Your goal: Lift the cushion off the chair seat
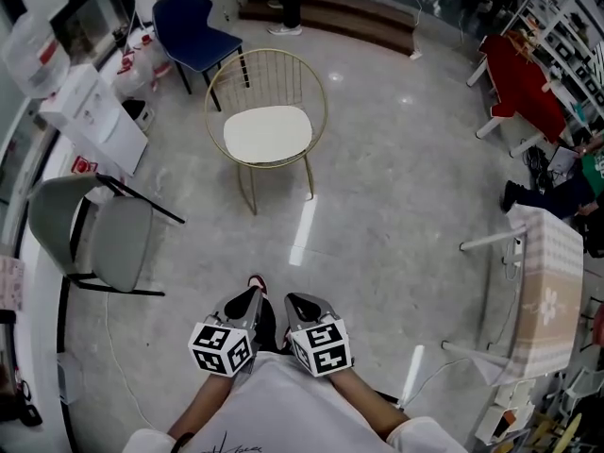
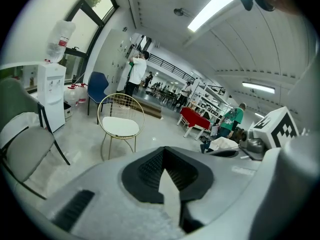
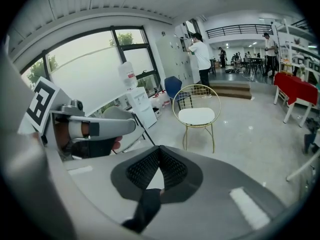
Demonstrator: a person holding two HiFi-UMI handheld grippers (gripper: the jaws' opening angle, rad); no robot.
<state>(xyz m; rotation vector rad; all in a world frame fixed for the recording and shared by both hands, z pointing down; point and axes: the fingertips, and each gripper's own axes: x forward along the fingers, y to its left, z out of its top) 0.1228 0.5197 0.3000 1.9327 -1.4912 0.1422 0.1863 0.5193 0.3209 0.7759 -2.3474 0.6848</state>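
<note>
1. The white cushion [image 1: 267, 133] lies flat on the seat of the gold wire chair [image 1: 269, 55], filling the round seat inside the hoop back. Nothing touches it.
2. The left gripper [image 1: 249, 300] and the right gripper [image 1: 304, 306] are side by side, well short of the chair on its front side and pointing toward it. Bare floor [image 1: 377, 215] lies between them and the chair legs.
3. In the left gripper view the fingers [image 2: 147, 171] are pressed together with nothing between them. The chair and its cushion [image 2: 121, 127] stand beyond them, up and to the left.
4. In the right gripper view the fingers [image 3: 142, 170] are likewise closed and empty, and the cushion [image 3: 196, 116] shows beyond them, up and to the right.
5. A blue chair [image 1: 193, 26] stands just behind the gold chair on its left.
6. A grey chair [image 1: 113, 239] stands to the gold chair's left, nearer the person.
7. A red table [image 1: 524, 83] is well apart on the gold chair's right.
</note>
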